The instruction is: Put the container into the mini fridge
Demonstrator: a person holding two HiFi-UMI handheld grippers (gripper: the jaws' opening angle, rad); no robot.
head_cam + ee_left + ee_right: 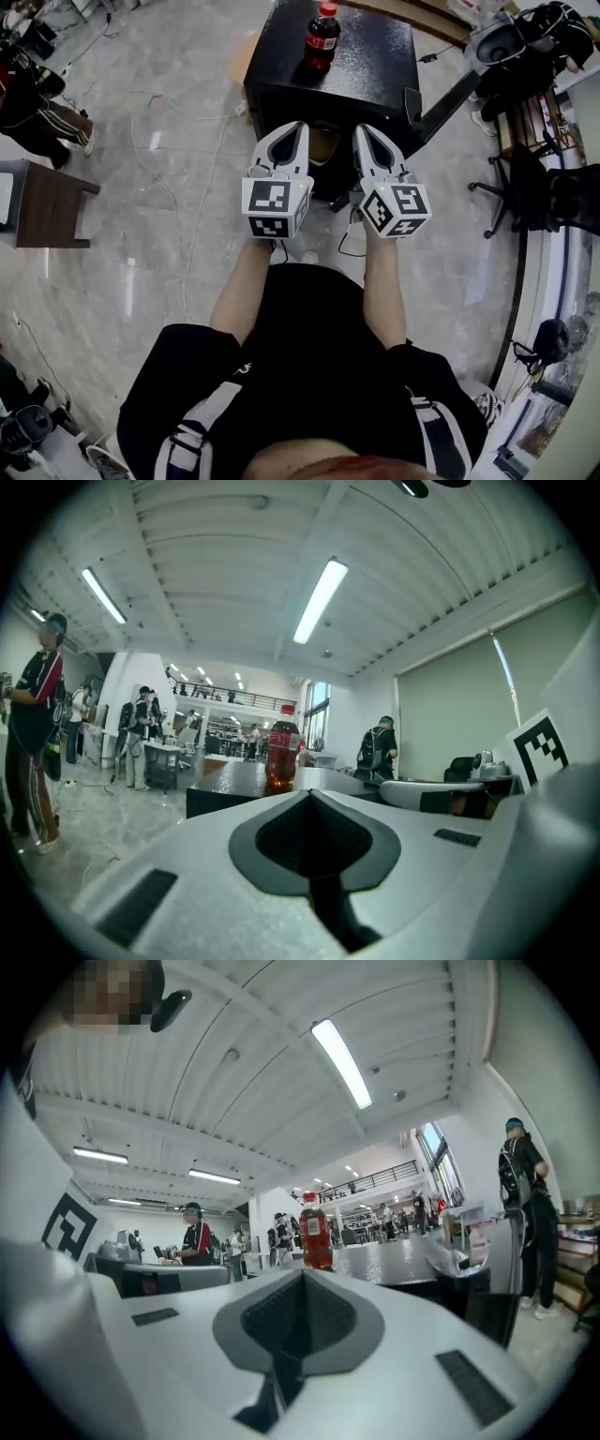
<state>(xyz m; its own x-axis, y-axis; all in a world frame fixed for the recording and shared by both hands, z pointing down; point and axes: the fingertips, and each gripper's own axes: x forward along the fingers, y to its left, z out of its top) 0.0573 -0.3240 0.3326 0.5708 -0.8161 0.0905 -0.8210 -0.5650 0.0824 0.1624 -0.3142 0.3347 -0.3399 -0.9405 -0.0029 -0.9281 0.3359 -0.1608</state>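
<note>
A cola bottle (322, 36) with a red cap and label stands upright on top of the black mini fridge (375, 66). My left gripper (298, 127) and right gripper (361, 129) hover side by side just in front of the fridge, below the bottle, both shut and holding nothing. In the left gripper view the bottle (282, 757) rises beyond the shut gripper (309, 794), on the glossy fridge top (230, 775). The right gripper view shows the same bottle (315, 1232) straight ahead of its shut gripper (302, 1274).
A dark panel (448, 105) juts from the fridge's right side. A small dark table (47, 206) stands at the left, with a person (37, 117) beyond it. Office chairs (525, 187) crowd the right. Cables (178, 216) trail over the grey floor.
</note>
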